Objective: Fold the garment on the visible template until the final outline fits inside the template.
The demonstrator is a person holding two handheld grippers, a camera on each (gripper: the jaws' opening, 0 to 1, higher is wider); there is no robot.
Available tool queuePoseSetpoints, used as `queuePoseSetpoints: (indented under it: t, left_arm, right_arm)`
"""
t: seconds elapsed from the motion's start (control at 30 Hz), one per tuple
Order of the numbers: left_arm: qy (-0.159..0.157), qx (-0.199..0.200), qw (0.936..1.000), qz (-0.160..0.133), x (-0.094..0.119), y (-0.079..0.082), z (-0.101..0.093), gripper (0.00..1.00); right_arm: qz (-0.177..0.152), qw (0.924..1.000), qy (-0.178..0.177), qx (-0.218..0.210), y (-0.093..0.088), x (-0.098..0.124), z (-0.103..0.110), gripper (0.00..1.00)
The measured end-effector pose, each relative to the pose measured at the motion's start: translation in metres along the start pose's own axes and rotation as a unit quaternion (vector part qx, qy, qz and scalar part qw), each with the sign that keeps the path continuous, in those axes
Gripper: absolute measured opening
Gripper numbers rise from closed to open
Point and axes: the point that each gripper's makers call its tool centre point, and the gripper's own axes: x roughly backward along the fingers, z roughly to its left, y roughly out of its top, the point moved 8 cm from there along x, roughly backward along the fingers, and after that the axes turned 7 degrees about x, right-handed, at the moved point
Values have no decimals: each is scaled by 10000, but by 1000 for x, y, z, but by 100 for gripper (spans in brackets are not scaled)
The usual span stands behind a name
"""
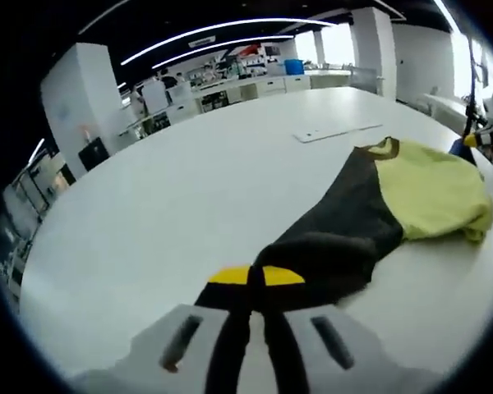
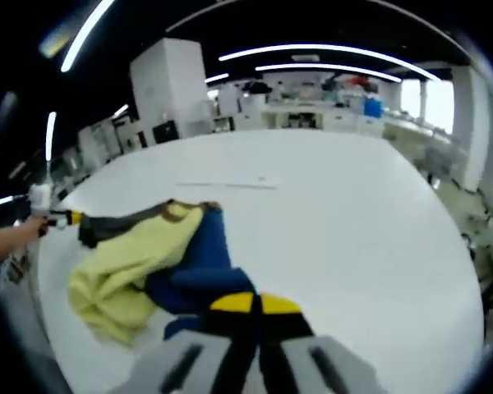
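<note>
1. Lying crumpled on the white table [image 1: 148, 213]: a colour-block garment [image 1: 370, 213], yellow-green body panel, dark panel toward the left gripper, blue panel [image 2: 199, 271] toward the right gripper, brown collar [image 1: 384, 148] on the far side.
2. Gripping the dark edge of the garment: left gripper [image 1: 255, 277], yellow tips pressed together with cloth running right up between them.
3. Gripping the blue edge of the garment: right gripper [image 2: 255, 304], yellow tips likewise pressed together at the cloth's near hem.
4. Running, in the left gripper view, from the closed tips up and to the right, dark panel first, then the yellow-green bulk; long axis roughly along that diagonal.
5. Running, in the right gripper view, up and to the left from the tips, the yellow-green panel [image 2: 135, 263] bunched beyond the blue.
6. Holding opposite ends, judging by both views; each gripper touching its own end, neither nearer to the middle bunch.
7. Showing at the left edge of the right gripper view: the other gripper's yellow tip [image 2: 66, 218] and the person's hand [image 2: 12, 236].
8. Lying flat on the table beyond the collar, apart from the cloth: a thin pale sheet [image 1: 333, 131], possibly the template; too faint to confirm.
9. Still needing, by judgement: spreading flat before any fold; the garment not yet on that sheet.
</note>
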Motion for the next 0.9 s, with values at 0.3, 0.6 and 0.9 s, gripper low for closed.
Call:
queuePoseSetpoints:
  t: [0.3,0.6,0.9]
  left_arm:
    - [36,-208,9997,126,-12,2,10,0]
    - [62,-395,9987,314,-20,1,21,0]
    - [48,-604,9974,385,-31,9,24,0]
  right_arm:
    - [129,9996,-239,-87,-2,-3,-20,0]
    - [354,9980,-476,226,3,-9,-41,0]
    - [670,9943,-627,547,5,-19,-55,0]
